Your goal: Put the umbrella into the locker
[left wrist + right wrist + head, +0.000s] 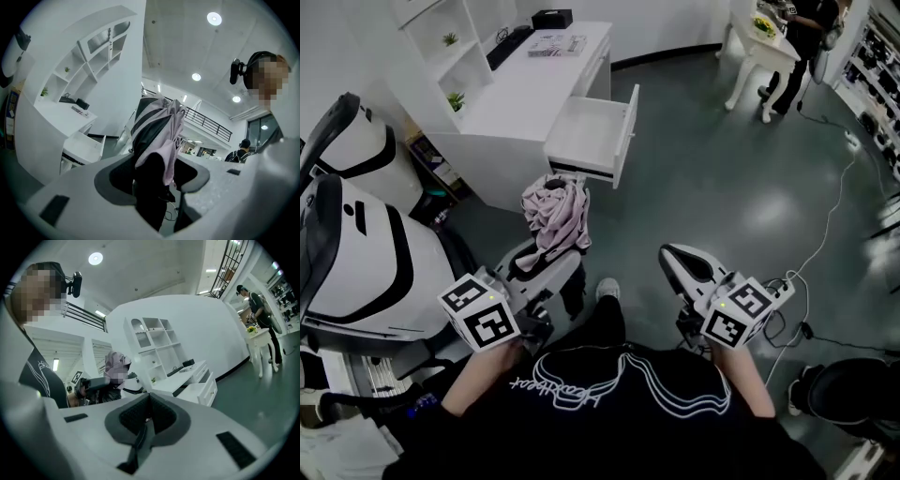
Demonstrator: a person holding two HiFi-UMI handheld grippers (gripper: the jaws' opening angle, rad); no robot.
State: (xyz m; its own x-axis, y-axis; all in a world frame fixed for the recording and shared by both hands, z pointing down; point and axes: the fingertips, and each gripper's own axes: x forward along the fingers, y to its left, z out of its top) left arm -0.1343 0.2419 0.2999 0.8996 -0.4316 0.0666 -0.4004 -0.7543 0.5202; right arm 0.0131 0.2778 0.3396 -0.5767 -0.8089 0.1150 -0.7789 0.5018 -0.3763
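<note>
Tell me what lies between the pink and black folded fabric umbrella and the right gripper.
Only bare grey floor lies between the pink and black folded umbrella and the right gripper, as the head view shows.

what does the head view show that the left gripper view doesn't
Only the head view: the right hand-held gripper and the person's black printed shirt. Only the left gripper view: round ceiling lights, a balcony railing and the camera worn on the person's head. Both: the umbrella clamped in the left hand-held gripper, and the white desk with its drawer pulled open.
</note>
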